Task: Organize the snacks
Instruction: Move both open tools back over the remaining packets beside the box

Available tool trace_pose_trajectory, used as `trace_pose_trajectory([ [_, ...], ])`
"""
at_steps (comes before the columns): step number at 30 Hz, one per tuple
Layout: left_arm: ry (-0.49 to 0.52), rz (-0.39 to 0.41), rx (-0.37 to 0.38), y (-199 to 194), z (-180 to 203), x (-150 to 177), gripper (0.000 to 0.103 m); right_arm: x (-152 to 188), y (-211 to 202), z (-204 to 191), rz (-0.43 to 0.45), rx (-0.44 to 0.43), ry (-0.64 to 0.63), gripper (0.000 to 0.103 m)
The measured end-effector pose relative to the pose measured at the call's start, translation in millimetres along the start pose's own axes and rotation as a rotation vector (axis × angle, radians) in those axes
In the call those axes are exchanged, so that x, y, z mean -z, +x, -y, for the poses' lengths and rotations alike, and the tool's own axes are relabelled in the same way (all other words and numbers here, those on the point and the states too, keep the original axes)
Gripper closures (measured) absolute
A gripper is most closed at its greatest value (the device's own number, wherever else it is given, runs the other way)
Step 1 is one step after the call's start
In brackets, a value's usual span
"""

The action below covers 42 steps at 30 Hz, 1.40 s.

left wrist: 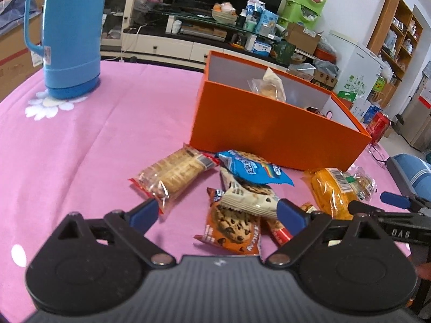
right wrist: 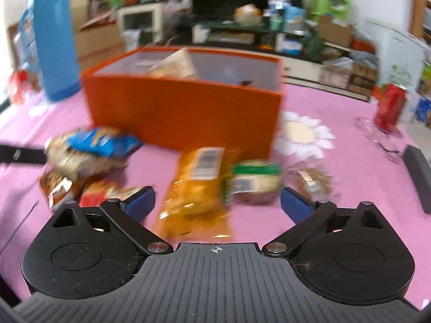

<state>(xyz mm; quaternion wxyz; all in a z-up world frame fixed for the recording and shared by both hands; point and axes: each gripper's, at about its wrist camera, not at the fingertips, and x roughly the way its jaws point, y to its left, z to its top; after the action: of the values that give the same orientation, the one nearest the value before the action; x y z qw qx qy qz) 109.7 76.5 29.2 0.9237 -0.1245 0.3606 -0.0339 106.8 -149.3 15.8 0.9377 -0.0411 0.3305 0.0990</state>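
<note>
An open orange box (left wrist: 269,132) stands on the pink tablecloth with a few snack packs inside; it also shows in the right wrist view (right wrist: 183,113). Loose snacks lie in front of it: a clear cracker pack (left wrist: 172,175), a blue cookie pack (left wrist: 253,168), a white cookie pack (left wrist: 250,196), an orange chocolate-chip cookie pack (left wrist: 234,228) and a yellow pack (left wrist: 330,193). My left gripper (left wrist: 216,211) is open, just short of the cookie packs. My right gripper (right wrist: 216,202) is open over the yellow pack (right wrist: 196,188), with a green-labelled pack (right wrist: 254,181) beside it.
A tall blue thermos (left wrist: 71,35) stands at the table's far left. A red can (right wrist: 389,107) and a dark flat object (right wrist: 419,177) sit at the right. The right gripper's fingers (left wrist: 393,200) show at the right edge of the left wrist view.
</note>
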Motion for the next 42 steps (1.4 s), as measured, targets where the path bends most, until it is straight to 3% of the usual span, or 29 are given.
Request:
trace_pose_trajectory([
  [3, 0.006, -0.006, -0.008, 2.4, 2.0, 0.8, 0.011, 3.1, 6.5, 12.2, -0.025, 0.001, 0.058, 0.016],
  [10, 0.024, -0.02, -0.009, 7.0, 6.5, 3.2, 0.011, -10.5, 28.3, 8.7, -0.004, 0.059, 0.04, 0.014],
  [13, 0.021, -0.024, -0.002, 7.9, 6.5, 2.8, 0.011, -18.2, 37.2, 3.4, 0.008, 0.029, 0.052, 0.014],
  [17, 0.028, -0.031, -0.004, 9.7, 7.0, 3.8, 0.011, -19.9, 56.8, 0.6, -0.046, 0.04, 0.061, 0.013],
  [27, 0.033, -0.039, 0.003, 11.3, 7.5, 4.8, 0.011, -4.8, 50.8, 45.1, -0.084, 0.062, 0.215, 0.01],
  [32, 0.026, -0.041, 0.001, 12.0, 6.1, 4.8, 0.011, -5.1, 44.9, 47.5, -0.072, 0.08, 0.212, 0.012],
  [38, -0.013, -0.026, -0.012, 8.3, -2.7, 2.1, 0.011, -8.9, 4.5, 20.3, 0.054, -0.046, 0.125, 0.011],
  [42, -0.032, -0.03, -0.03, 8.7, -7.9, 1.1, 0.011, -9.9, 1.6, -13.9, 0.048, -0.15, 0.0, 0.011],
])
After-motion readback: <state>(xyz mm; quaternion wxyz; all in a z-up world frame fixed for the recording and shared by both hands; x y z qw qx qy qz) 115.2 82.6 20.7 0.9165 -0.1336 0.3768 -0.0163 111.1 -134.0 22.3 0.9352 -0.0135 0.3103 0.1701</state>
